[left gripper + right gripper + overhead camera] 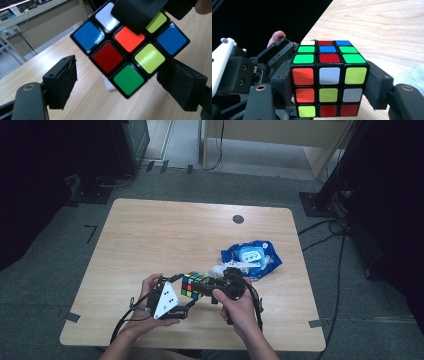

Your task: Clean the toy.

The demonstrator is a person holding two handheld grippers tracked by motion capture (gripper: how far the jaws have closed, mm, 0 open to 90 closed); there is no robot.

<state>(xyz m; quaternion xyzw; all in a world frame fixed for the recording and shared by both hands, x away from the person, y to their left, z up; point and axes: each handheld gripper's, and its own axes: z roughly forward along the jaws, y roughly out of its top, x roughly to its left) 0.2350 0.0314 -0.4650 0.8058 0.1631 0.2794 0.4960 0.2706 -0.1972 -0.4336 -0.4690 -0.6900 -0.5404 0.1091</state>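
Hovering just above the near middle of the table (150, 235), the puzzle cube (193, 285) is held off the wood by the right gripper (202, 287), whose two jaws press flat on opposite sides of it; the right gripper view shows the pads snug against the left and right faces. A cube has no long axis, but it sits tilted: in the left gripper view it hangs corner-down like a diamond, a green sticker lowest. The left gripper (117, 82) faces it from the left with its jaws spread apart, one on each side of the cube's lower corner; the left pad (61, 80) is clear of the cube, and the right one lies very close to it, contact not discernible. A blue wipes packet (251, 257) lies just beyond the right hand (240, 307), toward the right edge. Open wood stretches across the far and left parts of the table, while the near edge is close below both hands.
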